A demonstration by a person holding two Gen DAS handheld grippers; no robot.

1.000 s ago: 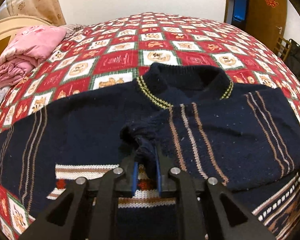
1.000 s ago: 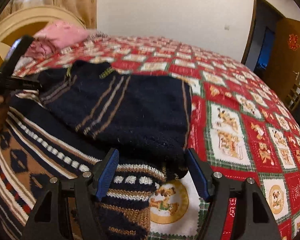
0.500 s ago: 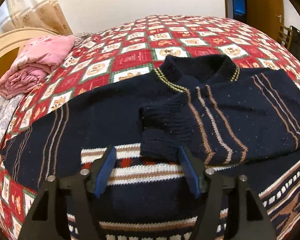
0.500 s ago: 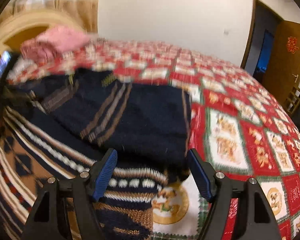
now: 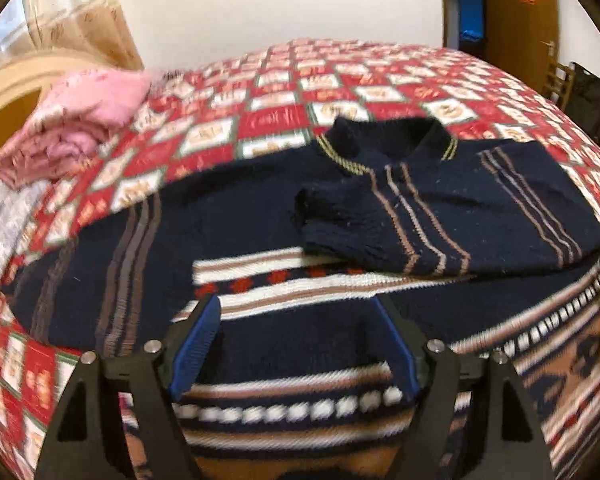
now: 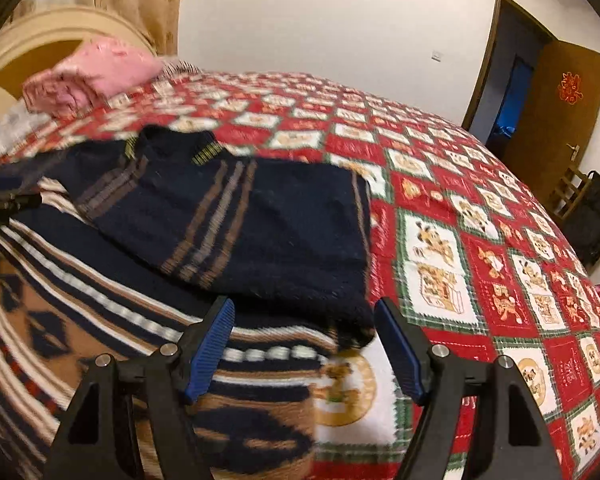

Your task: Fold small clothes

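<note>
A navy knitted sweater (image 5: 260,216) with tan stripes and a patterned chest band lies flat on the bed, collar away from me. Its right sleeve (image 5: 440,216) is folded across the chest, cuff near the middle. Its left sleeve (image 5: 112,256) lies spread out to the left. My left gripper (image 5: 296,344) is open and empty, above the sweater's lower body. My right gripper (image 6: 304,348) is open and empty, over the sweater's right edge, below the folded sleeve (image 6: 240,220).
The bed has a red, white and green checked cover (image 6: 480,240). Folded pink bedding (image 5: 72,124) lies at the head of the bed by the curved headboard (image 6: 40,44). A door (image 6: 556,108) and a chair with a dark bag (image 6: 596,216) stand at the far right.
My left gripper let go of the sleeve cuff, opened, and drew back toward the sweater's lower body. The sleeve stays folded across the chest. My right gripper stayed open and hardly moved.
</note>
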